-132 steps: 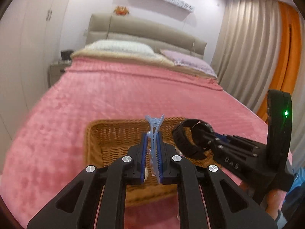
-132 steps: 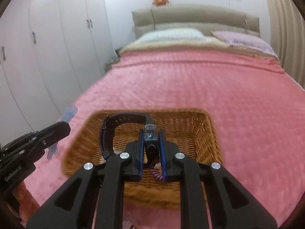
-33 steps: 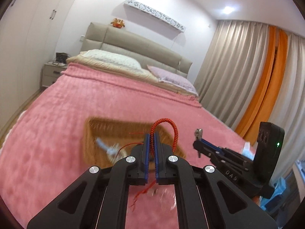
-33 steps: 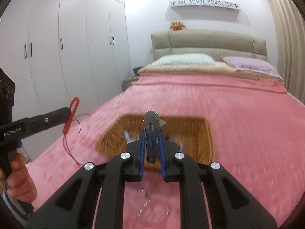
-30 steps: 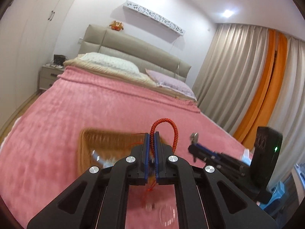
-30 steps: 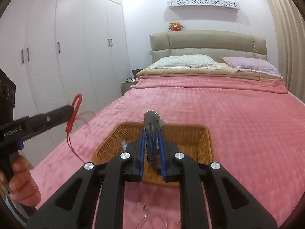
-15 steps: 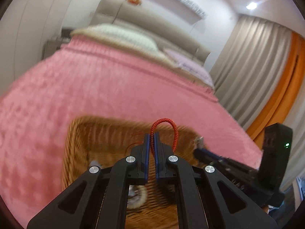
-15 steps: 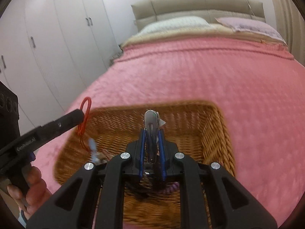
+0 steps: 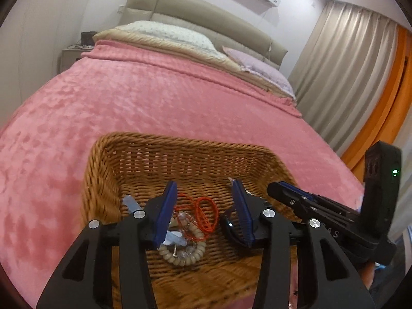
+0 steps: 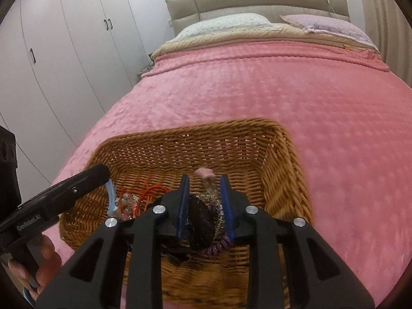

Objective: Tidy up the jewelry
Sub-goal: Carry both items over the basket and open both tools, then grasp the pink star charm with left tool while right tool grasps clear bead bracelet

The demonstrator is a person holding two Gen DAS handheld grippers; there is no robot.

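Note:
A wicker basket (image 9: 144,149) (image 10: 280,141) sits on the pink bed. My left gripper (image 9: 204,193) is open over it, and the red cord bracelet (image 9: 203,212) lies loose in the basket between its fingers, beside a cream spiral hair tie (image 9: 180,255) and a pale blue clip (image 9: 130,203). My right gripper (image 10: 203,180) is open over the basket, with a metal hair clip with a pink end (image 10: 207,177) between its fingertips and a black watch (image 10: 199,221) and purple spiral tie (image 10: 219,248) below.
The pink blanket (image 9: 154,97) covers the bed around the basket. Pillows (image 10: 226,23) and a headboard are at the far end. White wardrobes (image 10: 64,51) stand on the left, curtains (image 9: 347,77) on the right.
Both grippers came down over the basket and opened. The red cord left the left gripper and lies in the basket. The metal clip left the right gripper's grasp.

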